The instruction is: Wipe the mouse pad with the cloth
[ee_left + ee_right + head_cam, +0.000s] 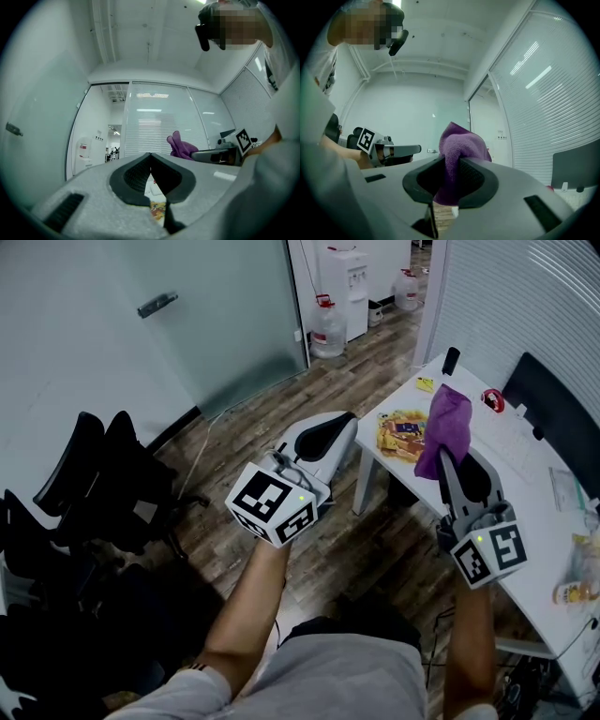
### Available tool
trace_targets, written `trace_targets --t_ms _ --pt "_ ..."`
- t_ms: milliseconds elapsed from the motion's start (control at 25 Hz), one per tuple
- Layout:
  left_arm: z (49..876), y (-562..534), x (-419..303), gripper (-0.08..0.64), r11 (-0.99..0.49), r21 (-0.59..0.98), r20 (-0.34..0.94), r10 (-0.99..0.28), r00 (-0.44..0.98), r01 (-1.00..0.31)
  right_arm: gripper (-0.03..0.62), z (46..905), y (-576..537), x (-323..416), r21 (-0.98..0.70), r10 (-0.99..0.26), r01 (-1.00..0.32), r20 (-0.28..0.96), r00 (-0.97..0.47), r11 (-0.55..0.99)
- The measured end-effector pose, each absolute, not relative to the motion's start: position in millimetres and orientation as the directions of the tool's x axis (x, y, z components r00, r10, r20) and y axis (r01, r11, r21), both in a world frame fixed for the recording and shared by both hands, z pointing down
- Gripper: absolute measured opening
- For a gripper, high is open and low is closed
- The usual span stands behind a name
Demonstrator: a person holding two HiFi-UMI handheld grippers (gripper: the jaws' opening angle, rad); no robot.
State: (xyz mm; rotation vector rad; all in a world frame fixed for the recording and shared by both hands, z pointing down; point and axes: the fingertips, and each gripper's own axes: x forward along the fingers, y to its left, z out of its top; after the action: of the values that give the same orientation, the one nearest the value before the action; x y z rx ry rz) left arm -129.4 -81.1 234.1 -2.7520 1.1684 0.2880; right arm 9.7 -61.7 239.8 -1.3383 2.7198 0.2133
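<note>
My right gripper (448, 461) is held up over the near-left part of the white desk (534, 512), shut on a purple cloth (444, 420). The cloth bunches above the jaws and hangs down between them in the right gripper view, cloth (457, 150), gripper (452, 161). My left gripper (347, 420) is raised over the wooden floor left of the desk, jaws together with nothing in them (150, 155). The left gripper view shows the cloth (181, 146) to its right. I cannot make out a mouse pad in any view.
On the desk lie a snack packet (401, 434), a white keyboard (513, 443), a red tape roll (493, 400) and a small black object (451, 360). A dark chair back (555, 418) stands behind the desk. Black office chairs (94, 488) crowd the left; water bottles (328, 329) stand far back.
</note>
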Motion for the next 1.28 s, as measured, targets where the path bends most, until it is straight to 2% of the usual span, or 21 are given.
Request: trace_targets --t_ms 720,1280 --pt "247 -147 -115 0.015 -0.670 -0.047 -0.191 -0.722 0.665 -0.741 0.069 245 -130 26 0.083 -0.766 -0.779 -0.147 -0.626 0.621" --pt "271 -228 -81 0.015 -0.634 -0.064 -0.126 -0.761 0.636 -0.771 0.069 269 -213 51 0.089 -0.730 -0.735 -0.087 -0.678 0.672"
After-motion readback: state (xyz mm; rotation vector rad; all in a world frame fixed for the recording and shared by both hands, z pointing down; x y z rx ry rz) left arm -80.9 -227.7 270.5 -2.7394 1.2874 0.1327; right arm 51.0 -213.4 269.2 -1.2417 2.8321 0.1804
